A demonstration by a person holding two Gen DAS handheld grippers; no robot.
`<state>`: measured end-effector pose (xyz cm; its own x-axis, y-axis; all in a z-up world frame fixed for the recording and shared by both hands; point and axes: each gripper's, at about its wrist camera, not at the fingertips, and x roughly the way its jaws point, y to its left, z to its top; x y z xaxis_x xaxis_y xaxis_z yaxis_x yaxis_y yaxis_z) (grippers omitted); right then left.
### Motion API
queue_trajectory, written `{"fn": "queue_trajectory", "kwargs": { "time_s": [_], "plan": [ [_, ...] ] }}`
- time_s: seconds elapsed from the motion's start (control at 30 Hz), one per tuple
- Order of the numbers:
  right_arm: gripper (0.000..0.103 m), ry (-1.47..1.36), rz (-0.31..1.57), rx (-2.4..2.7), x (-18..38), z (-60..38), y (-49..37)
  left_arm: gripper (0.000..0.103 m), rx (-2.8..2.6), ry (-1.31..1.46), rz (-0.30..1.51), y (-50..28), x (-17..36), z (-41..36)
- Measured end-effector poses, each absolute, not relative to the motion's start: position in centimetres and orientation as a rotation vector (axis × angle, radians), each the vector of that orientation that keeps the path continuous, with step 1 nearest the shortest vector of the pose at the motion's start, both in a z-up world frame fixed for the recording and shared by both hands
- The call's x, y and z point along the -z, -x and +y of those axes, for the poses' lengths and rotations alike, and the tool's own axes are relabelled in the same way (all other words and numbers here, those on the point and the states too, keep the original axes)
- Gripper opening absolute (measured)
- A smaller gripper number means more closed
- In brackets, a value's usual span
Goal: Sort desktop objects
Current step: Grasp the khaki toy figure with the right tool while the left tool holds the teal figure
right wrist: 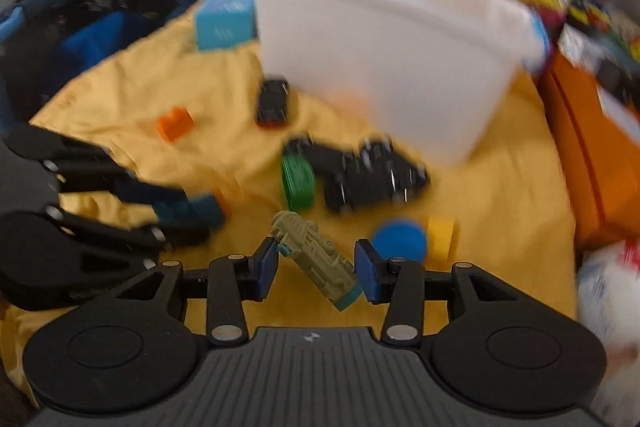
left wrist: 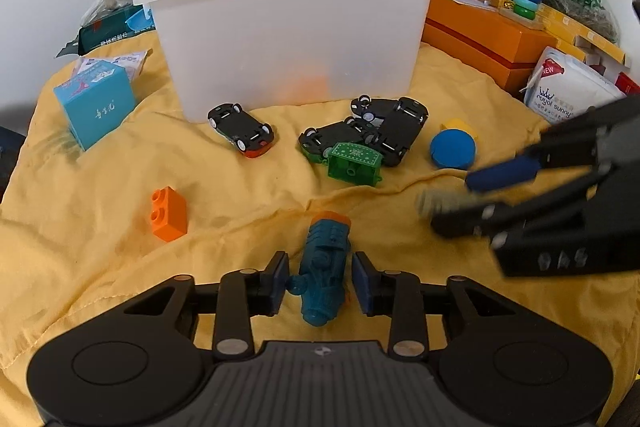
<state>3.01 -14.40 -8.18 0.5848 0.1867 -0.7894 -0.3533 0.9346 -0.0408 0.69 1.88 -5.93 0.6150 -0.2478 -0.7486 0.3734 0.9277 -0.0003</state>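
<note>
Yellow cloth [left wrist: 100, 227] covers worktop. Left hand-held gripper [left wrist: 320, 281] open around teal toy [left wrist: 325, 267], untouched. Right hand-held gripper [right wrist: 316, 269] clamps olive toy [right wrist: 314, 259] diagonally; may twist loose before bin [left wrist: 292, 39].

The right claw [right wrist: 316, 269] grips an olive-green toy train [right wrist: 316, 259] slantwise between its blue pads, with a blue disc [right wrist: 400, 239] and yellow block [right wrist: 440, 233] just ahead to its right, black toy cars [right wrist: 360, 171] farther ahead, and the left claw [right wrist: 188, 215] at its left.
</note>
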Motion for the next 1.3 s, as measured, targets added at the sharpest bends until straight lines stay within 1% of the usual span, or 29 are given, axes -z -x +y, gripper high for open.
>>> {"fn": "queue_trajectory", "kwargs": {
  "time_s": [0.1,0.13,0.2,0.3,0.4,0.43,0.47,0.5,0.67,0.73,0.8,0.83,0.9,0.93,1.1,1.2,1.23,1.3],
  "plan": [
    [0.049,0.155,0.928,-0.303,9.1,-14.2,-2.5,0.046,0.364,-0.184,0.824,0.0,5.6,1.9],
    [0.049,0.162,0.913,-0.314,9.0,-14.0,-2.2,0.047,0.365,-0.193,0.819,0.2,5.5,2.0],
    [0.054,0.202,0.872,-0.358,8.3,-13.8,-1.7,0.047,0.362,-0.208,0.813,0.6,5.2,2.2],
    [0.055,0.282,0.815,-0.418,7.5,-14.0,-1.1,0.047,0.349,-0.235,0.798,1.3,4.7,2.4],
    [0.051,0.376,0.750,-0.496,7.1,-14.6,0.0,0.047,0.355,-0.269,0.774,2.2,4.1,2.3],
    [0.048,0.405,0.736,-0.520,7.2,-14.8,0.4,0.047,0.363,-0.277,0.765,2.5,3.9,2.1],
    [0.040,0.435,0.731,-0.546,7.3,-14.9,0.6,0.047,0.376,-0.292,0.756,2.8,3.8,1.7],
    [0.037,0.468,0.738,-0.569,7.5,-15.0,0.9,0.047,0.388,-0.316,0.752,3.0,3.9,1.2],
    [0.035,0.629,0.722,-0.605,9.3,-13.5,1.6,0.047,0.392,-0.409,0.739,2.8,4.6,-0.5],
    [0.037,0.653,0.724,-0.585,10.0,-13.0,1.2,0.047,0.385,-0.410,0.752,2.1,4.9,-0.5],
    [0.033,0.670,0.736,-0.527,10.9,-12.6,0.2,0.047,0.389,-0.404,0.773,1.2,5.3,-0.4],
    [0.028,0.636,0.747,-0.512,11.0,-12.8,-0.3,0.047,0.390,-0.400,0.781,0.9,5.5,-0.3],
    [0.027,0.515,0.796,-0.495,10.6,-13.6,-1.5,0.047,0.391,-0.383,0.798,0.3,5.8,-0.1],
    [0.026,0.453,0.823,-0.484,10.4,-14.0,-2.0,0.046,0.392,-0.370,0.805,0.0,5.9,0.1],
    [0.026,0.178,0.944,-0.434,9.1,-15.8,-2.6,0.039,0.416,-0.297,0.833,-0.9,6.4,1.1],
    [0.027,0.155,0.932,-0.435,9.5,-15.4,-1.9,0.032,0.428,-0.247,0.845,-1.2,6.4,1.5],
    [0.031,0.162,0.935,-0.418,10.0,-15.1,-1.9,0.032,0.437,-0.238,0.847,-1.2,6.3,1.6],
    [0.030,0.175,0.907,-0.406,10.8,-14.8,-1.8,0.032,0.466,-0.208,0.853,-1.1,5.9,1.8]
  ]
}}
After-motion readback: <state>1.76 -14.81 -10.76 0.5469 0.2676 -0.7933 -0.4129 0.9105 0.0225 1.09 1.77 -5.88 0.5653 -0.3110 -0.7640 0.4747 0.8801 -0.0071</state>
